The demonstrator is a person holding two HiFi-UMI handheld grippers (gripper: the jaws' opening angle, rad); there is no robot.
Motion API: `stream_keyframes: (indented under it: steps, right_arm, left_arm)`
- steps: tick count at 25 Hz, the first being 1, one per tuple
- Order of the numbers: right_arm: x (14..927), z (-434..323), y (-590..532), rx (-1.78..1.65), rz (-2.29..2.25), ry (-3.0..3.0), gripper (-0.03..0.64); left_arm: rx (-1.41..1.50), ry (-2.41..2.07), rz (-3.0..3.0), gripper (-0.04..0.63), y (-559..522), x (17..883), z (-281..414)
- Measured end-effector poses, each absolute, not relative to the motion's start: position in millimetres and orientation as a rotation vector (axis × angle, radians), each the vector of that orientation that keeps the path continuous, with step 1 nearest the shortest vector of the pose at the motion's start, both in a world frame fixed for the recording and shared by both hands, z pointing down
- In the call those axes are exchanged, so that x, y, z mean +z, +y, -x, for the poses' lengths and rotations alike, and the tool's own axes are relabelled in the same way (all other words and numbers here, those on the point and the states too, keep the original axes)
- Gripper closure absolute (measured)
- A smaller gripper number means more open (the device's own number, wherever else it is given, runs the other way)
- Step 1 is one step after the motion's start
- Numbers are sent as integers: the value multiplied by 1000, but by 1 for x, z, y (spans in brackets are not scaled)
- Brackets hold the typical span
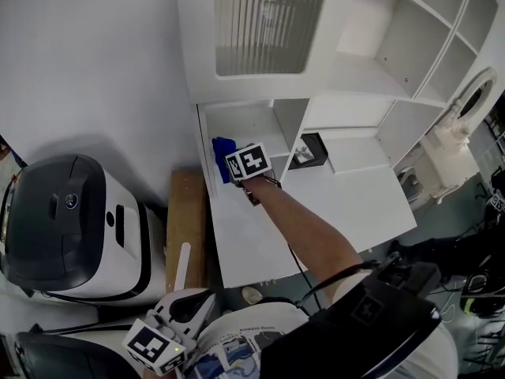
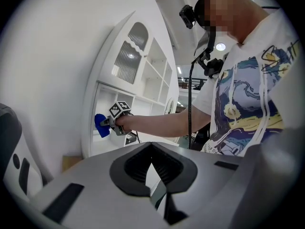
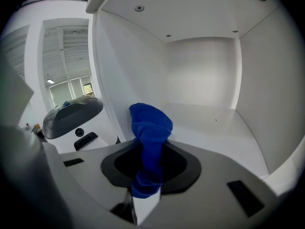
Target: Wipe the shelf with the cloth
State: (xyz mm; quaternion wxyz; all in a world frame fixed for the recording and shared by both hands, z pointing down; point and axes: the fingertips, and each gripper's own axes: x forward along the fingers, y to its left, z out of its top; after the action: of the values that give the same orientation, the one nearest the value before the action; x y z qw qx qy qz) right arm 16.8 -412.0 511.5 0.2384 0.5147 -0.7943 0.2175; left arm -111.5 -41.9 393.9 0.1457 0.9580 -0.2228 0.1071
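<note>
The blue cloth [image 1: 223,155] hangs bunched between the jaws of my right gripper [image 1: 231,170], which is shut on it at the mouth of the white shelf unit's lower-left compartment [image 1: 245,122]. In the right gripper view the cloth [image 3: 150,128] stands up out of the gripper [image 3: 145,194] just above the compartment floor [image 3: 214,123], near its left wall. In the left gripper view, the right gripper [image 2: 108,123] holds the cloth [image 2: 100,126] inside the opening. My left gripper [image 1: 189,306] is held low near the person's body, jaws together and holding nothing [image 2: 159,194].
A large black-and-white machine [image 1: 71,219] stands left of the unit, with a wooden board [image 1: 188,212] between them. The unit's white fold-out surface [image 1: 347,212] spreads to the right, with a small black frame [image 1: 309,150] behind it. Upper shelves [image 1: 410,38] rise above.
</note>
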Motion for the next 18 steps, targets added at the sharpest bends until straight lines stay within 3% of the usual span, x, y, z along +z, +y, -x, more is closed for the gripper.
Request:
stream_keyframes:
  steps: [18]
  right_arm:
    - [512, -93, -409, 642, -1504, -2109, 509]
  left_arm:
    - [317, -644, -2766, 583, -45, 392, 100]
